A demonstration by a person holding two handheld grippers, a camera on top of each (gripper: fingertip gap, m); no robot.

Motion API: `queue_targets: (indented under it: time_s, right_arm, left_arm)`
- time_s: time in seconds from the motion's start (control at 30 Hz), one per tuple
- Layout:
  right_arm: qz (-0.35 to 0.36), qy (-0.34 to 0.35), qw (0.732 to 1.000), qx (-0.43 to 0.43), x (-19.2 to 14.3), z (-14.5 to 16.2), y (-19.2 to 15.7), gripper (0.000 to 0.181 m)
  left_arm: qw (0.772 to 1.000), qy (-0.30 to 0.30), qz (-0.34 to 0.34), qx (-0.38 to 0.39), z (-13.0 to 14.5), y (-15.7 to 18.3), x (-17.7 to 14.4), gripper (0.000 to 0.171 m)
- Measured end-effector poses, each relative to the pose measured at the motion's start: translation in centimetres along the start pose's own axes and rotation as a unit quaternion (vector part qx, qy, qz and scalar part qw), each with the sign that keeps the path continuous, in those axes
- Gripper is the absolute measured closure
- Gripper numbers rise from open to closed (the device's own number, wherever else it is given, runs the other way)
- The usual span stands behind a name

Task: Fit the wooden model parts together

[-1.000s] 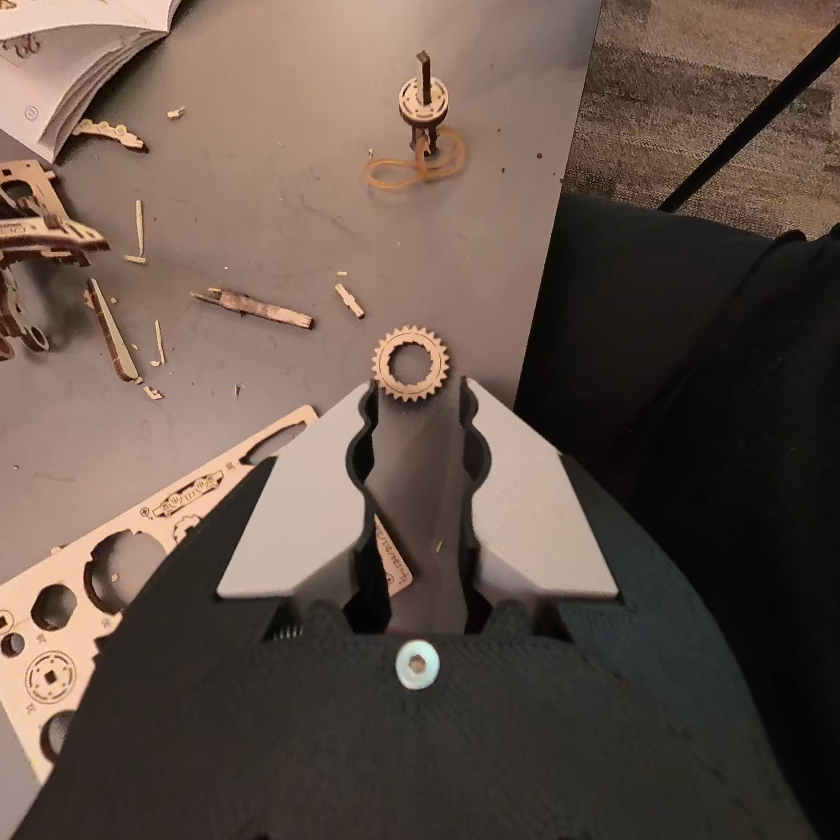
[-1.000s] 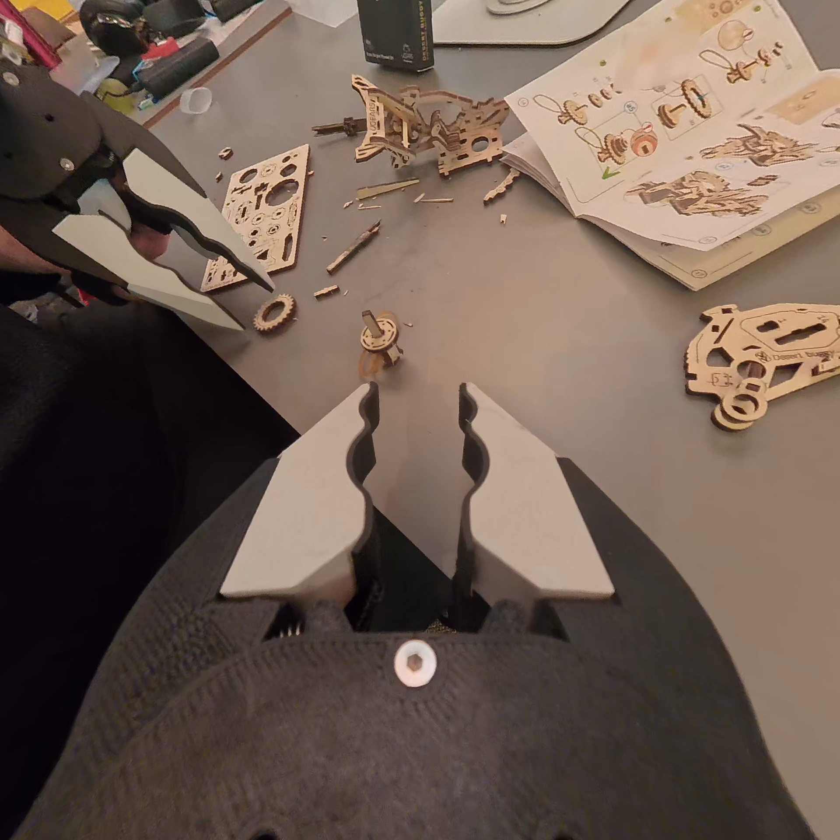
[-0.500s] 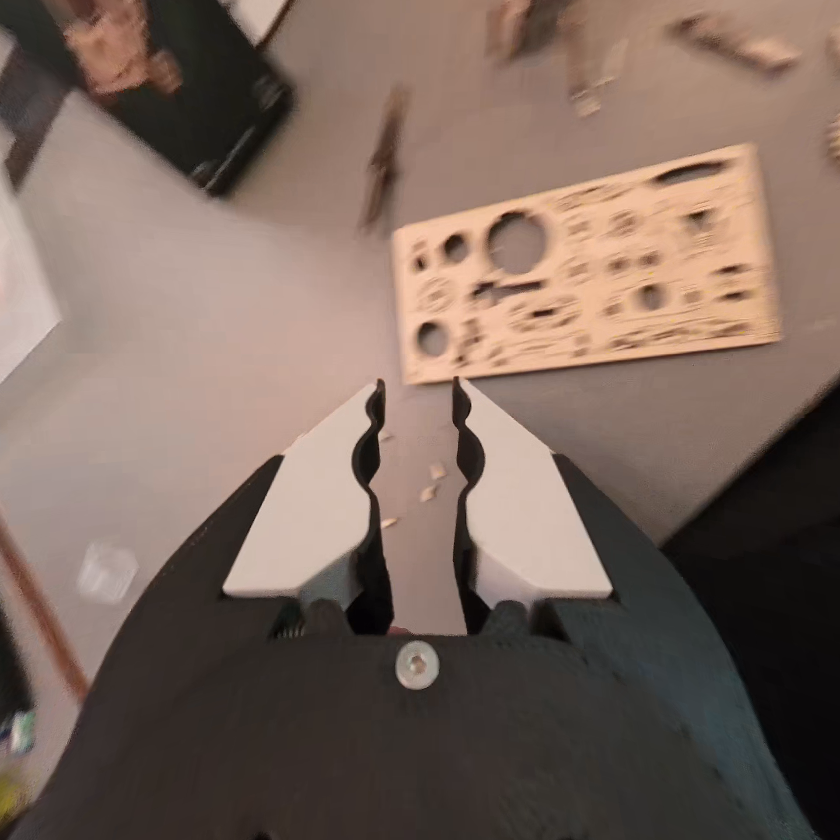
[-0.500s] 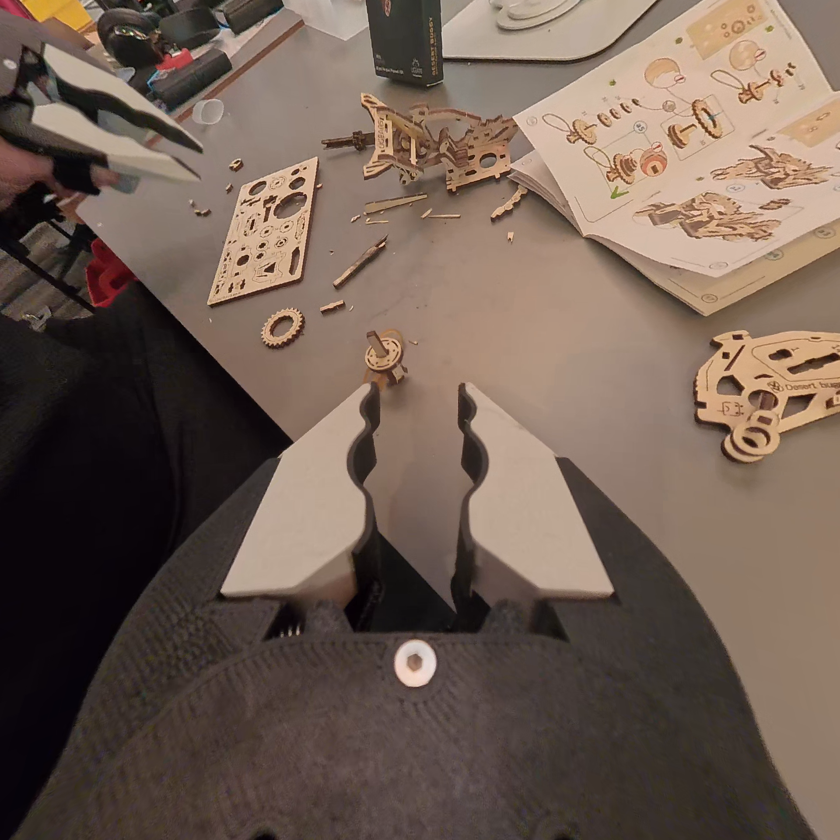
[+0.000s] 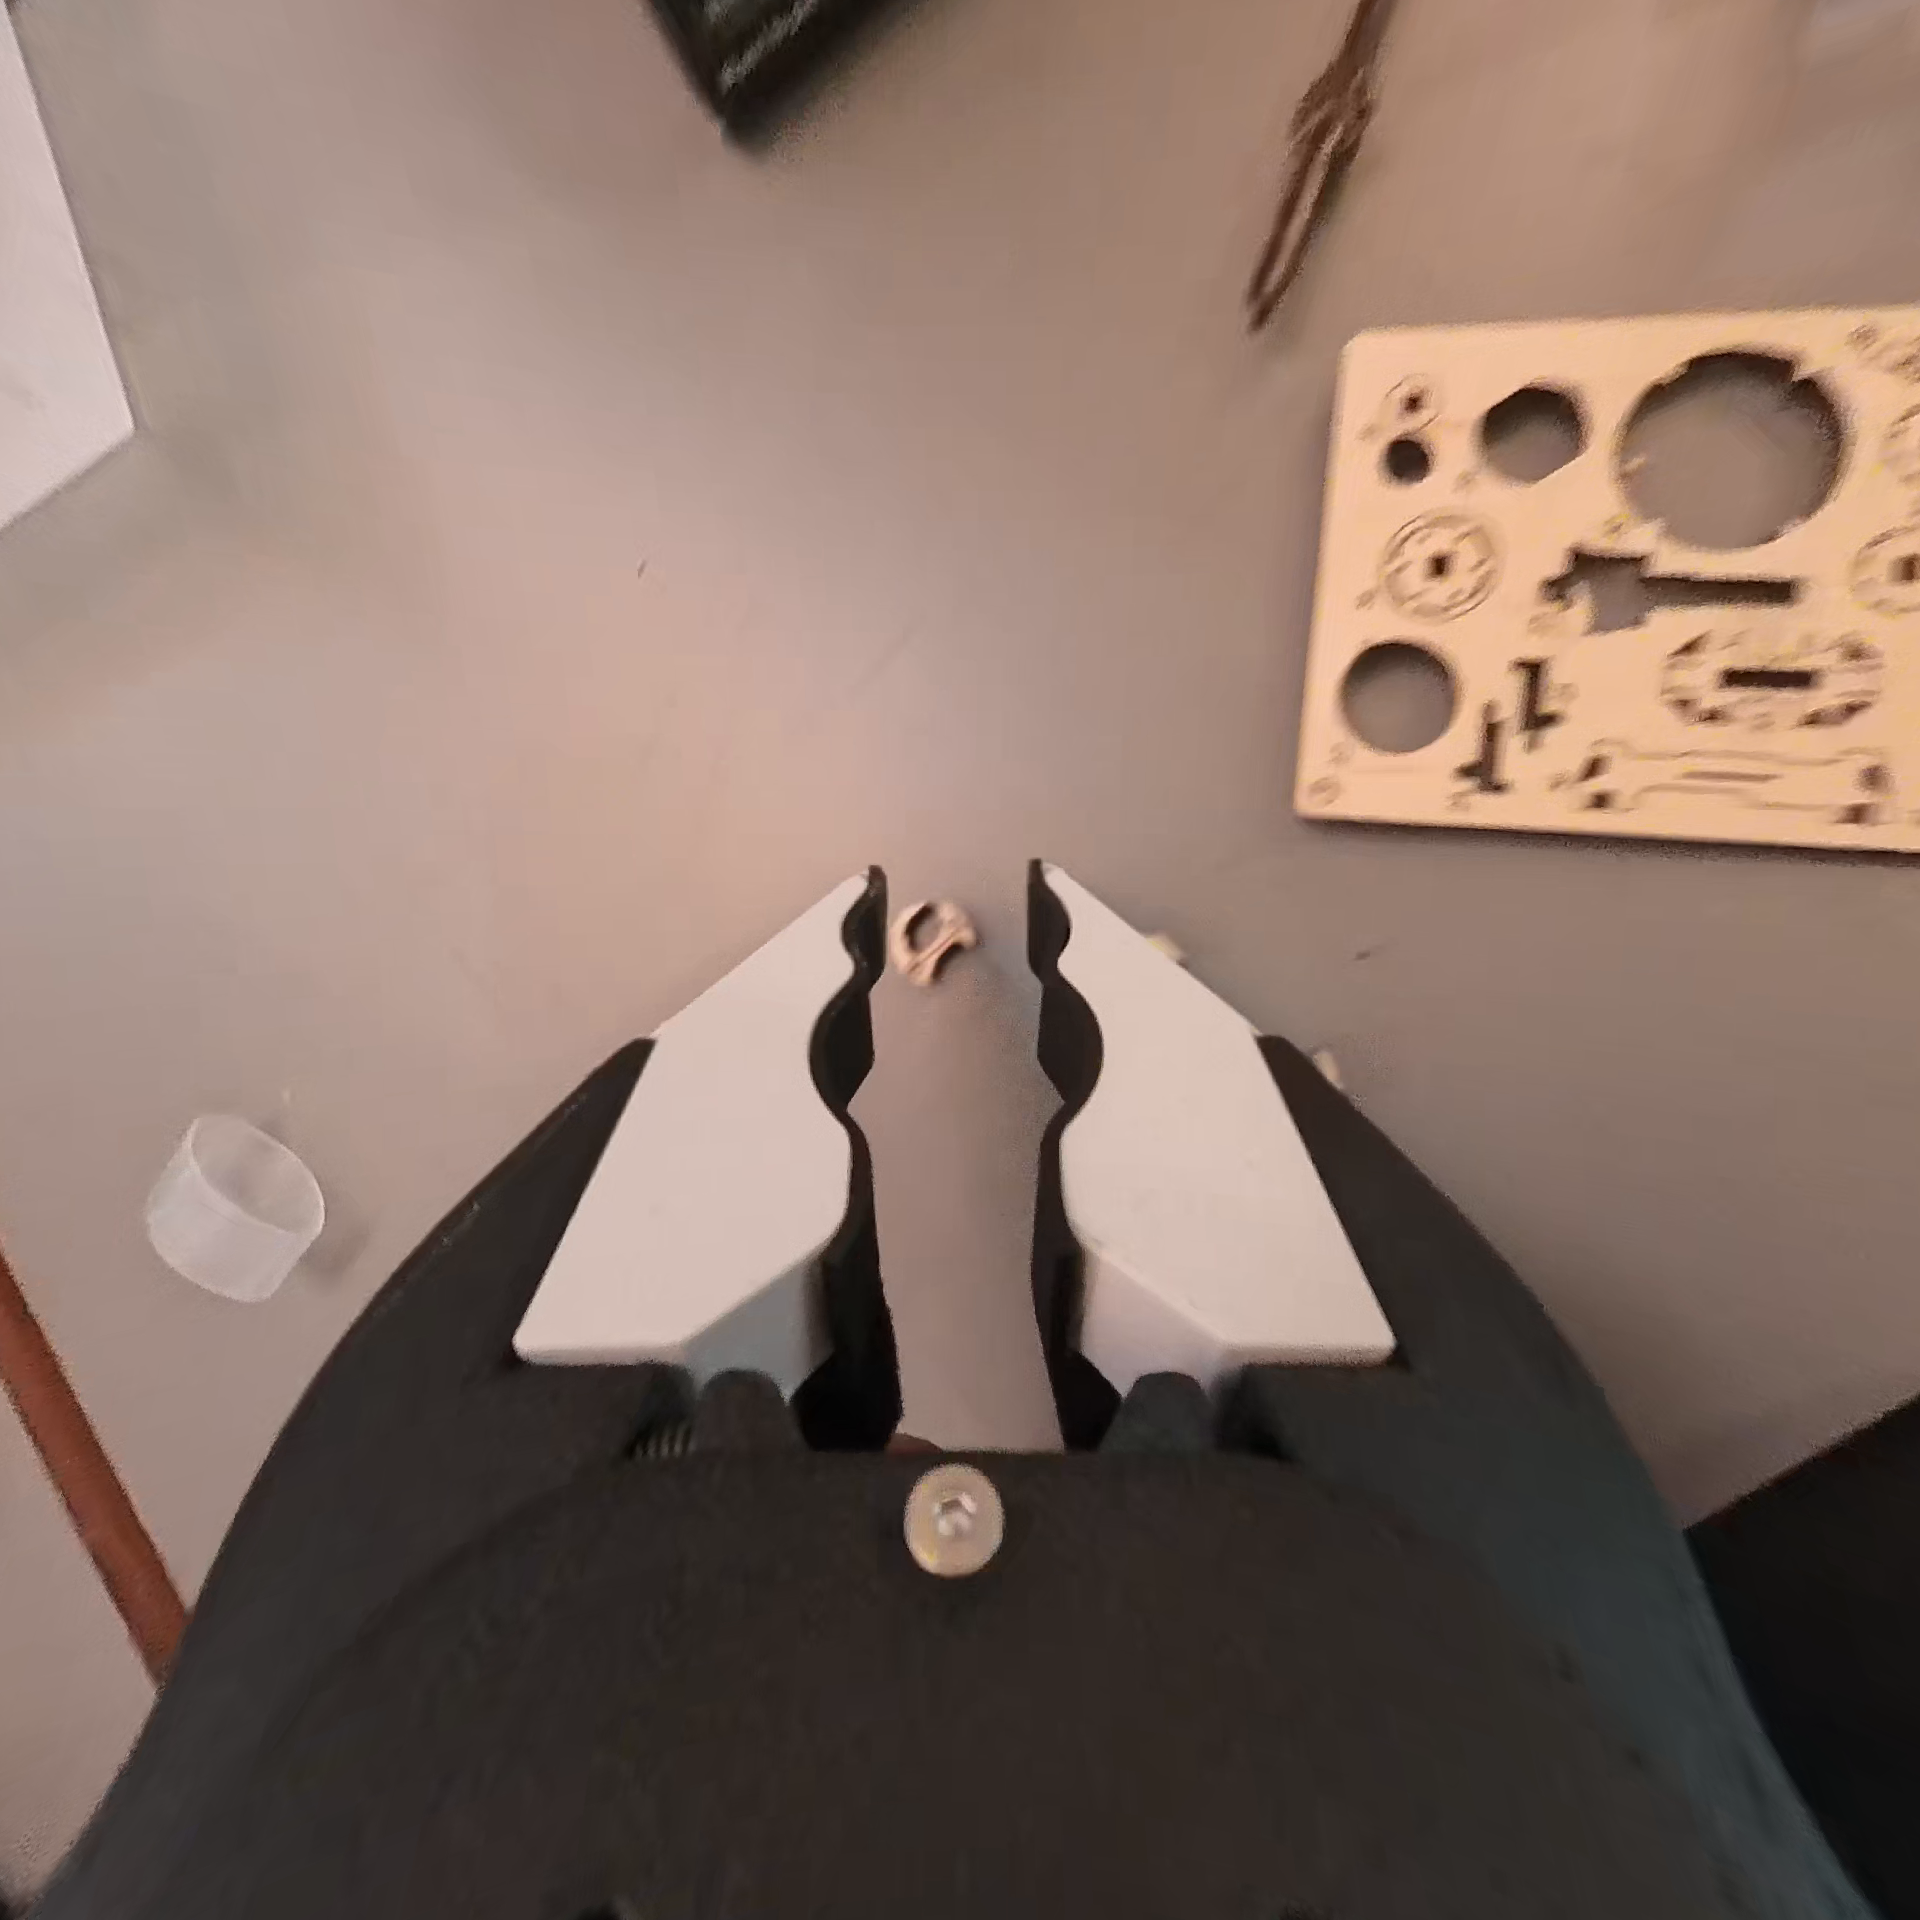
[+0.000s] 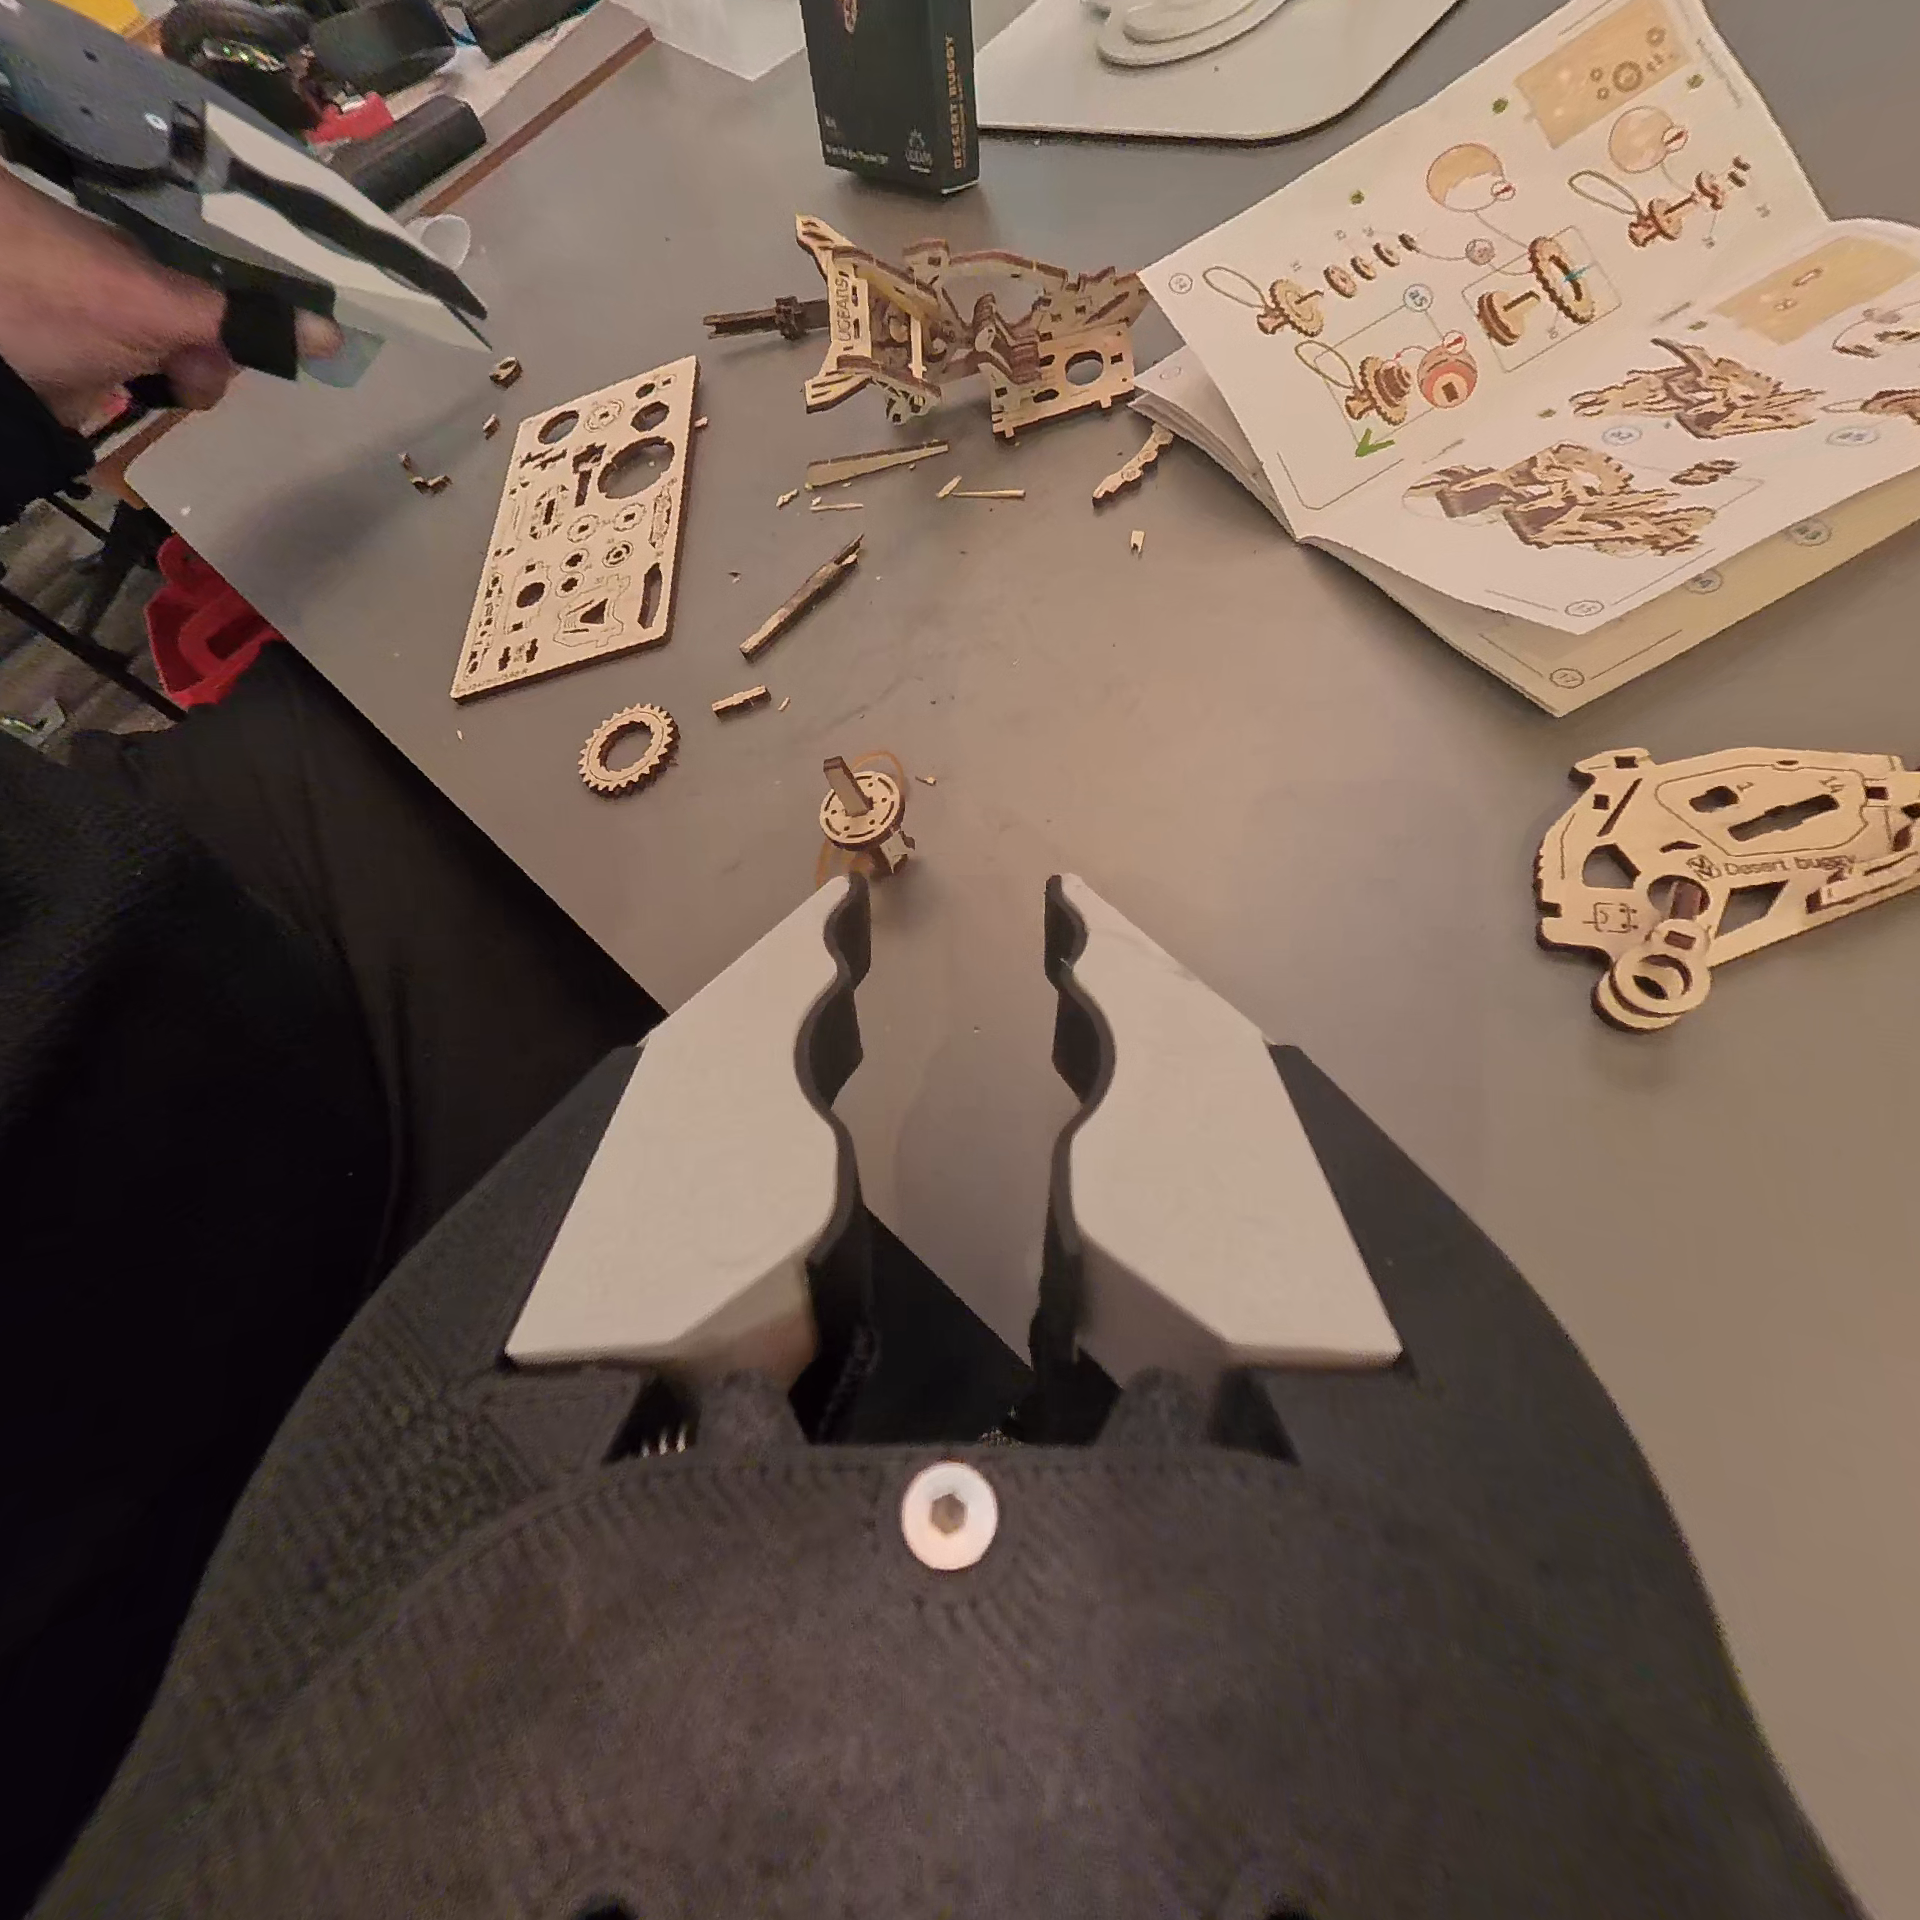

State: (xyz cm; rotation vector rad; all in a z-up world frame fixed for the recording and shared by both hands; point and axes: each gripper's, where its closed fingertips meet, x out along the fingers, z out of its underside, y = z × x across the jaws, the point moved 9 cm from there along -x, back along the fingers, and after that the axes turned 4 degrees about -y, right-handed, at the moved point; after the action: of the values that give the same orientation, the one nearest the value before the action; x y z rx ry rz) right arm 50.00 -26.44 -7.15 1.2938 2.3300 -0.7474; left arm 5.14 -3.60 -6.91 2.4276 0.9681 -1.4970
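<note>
Left gripper (image 5: 954,896) spread, nothing between the jaws, tips over a small pale wood scrap (image 5: 931,940) on the grey table (image 5: 623,623). Punched-out parts sheet (image 5: 1621,613) is the landmark; the scrap lies near its corner, off the short end. Only the left wrist view shows a clear plastic cap (image 5: 235,1205), well apart from the sheet, past the gripper; the picture is blurred and the dark box at its top edge is cut off.

Right gripper (image 6: 954,896) spread too, empty. Only its view shows the toothed gear (image 6: 629,749) just beside the sheet's near end, the small axle piece (image 6: 860,815) standing beyond the gear, touching the left fingertip (image 6: 836,899) in the picture, real contact unclear. Half-built model (image 6: 961,332) beyond the sheet, open booklet (image 6: 1558,364) farther that way. Flat buggy side panel (image 6: 1745,883) well apart, cut off at the edge.
</note>
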Motion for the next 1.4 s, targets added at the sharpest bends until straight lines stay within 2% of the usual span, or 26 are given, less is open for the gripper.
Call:
queue_targets:
  time_s: [0.2, 0.3, 0.4, 0.53, 0.6, 0.67, 0.77, 0.93, 1.0, 1.07, 1.13, 1.2, 1.23, 1.33, 1.4]
  right_arm:
    - [-0.008, 0.005, 1.000, 0.005, 0.5, -0.1, 0.2, 0.151]
    - [-0.007, 0.005, 1.000, 0.001, 0.4, -0.2, 0.1, 0.151]
    - [-0.004, 0.008, 1.000, 0.002, 0.1, -0.1, 0.2, 0.151]
    - [-0.007, 0.015, 1.000, -0.007, -0.3, -0.3, 0.1, 0.150]
    - [-0.024, 0.020, 0.999, -0.040, -0.3, -0.9, -1.0, 0.151]
    - [-0.074, 0.017, 0.994, -0.078, 0.1, -1.9, -3.3, 0.153]
    - [-0.134, -0.029, 0.983, -0.120, 2.6, -3.2, -7.4, 0.154]
    - [-0.166, -0.101, 0.966, -0.172, 8.8, -4.5, -12.4, 0.155]
    - [-0.169, -0.139, 0.955, -0.201, 11.3, -4.7, -13.5, 0.158]
    - [-0.154, -0.195, 0.940, -0.233, 13.6, -4.4, -14.2, 0.158]
    - [-0.140, -0.225, 0.931, -0.252, 15.2, -4.4, -14.7, 0.159]
    - [-0.138, -0.233, 0.928, -0.255, 16.2, -4.5, -15.1, 0.166]
    - [-0.140, -0.237, 0.928, -0.251, 16.6, -4.5, -15.1, 0.180]
    - [-0.155, -0.236, 0.932, -0.230, 17.1, -4.6, -15.1, 0.181]
    - [-0.150, -0.231, 0.932, -0.238, 17.1, -4.6, -15.2, 0.181]
  left_arm:
    - [0.994, 0.060, 0.082, 0.049, -4.8, 5.5, -0.4, 0.139]
    - [0.990, 0.043, 0.102, 0.092, -6.1, 8.3, 0.1, 0.131]
    - [0.990, -0.001, 0.101, 0.102, -5.7, 9.0, 1.2, 0.121]
    - [0.990, -0.023, 0.134, 0.034, -4.6, 8.1, 1.8, 0.117]
    - [0.991, -0.022, 0.130, 0.022, -4.4, 7.6, 1.7, 0.117]
    - [0.989, -0.026, 0.141, 0.016, -4.2, 7.5, 1.7, 0.113]
    - [0.987, -0.030, 0.159, -0.006, -4.2, 7.0, 1.7, 0.109]
    - [0.986, -0.026, 0.167, -0.013, -4.6, 5.4, 1.9, 0.103]
    - [0.976, -0.052, 0.209, -0.028, -4.3, 5.0, 2.6, 0.103]
    - [0.962, -0.042, 0.264, -0.056, -4.5, 4.8, 2.6, 0.106]
    - [0.956, -0.041, 0.285, -0.061, -4.6, 4.5, 2.7, 0.112]
    - [0.946, -0.043, 0.316, -0.067, -4.6, 4.8, 2.8, 0.117]
    - [0.943, -0.036, 0.322, -0.074, -4.8, 4.8, 2.8, 0.114]
    - [0.940, -0.027, 0.330, -0.085, -4.8, 4.3, 2.9, 0.113]
    - [0.935, -0.001, 0.342, -0.096, -5.3, 3.9, 2.3, 0.116]
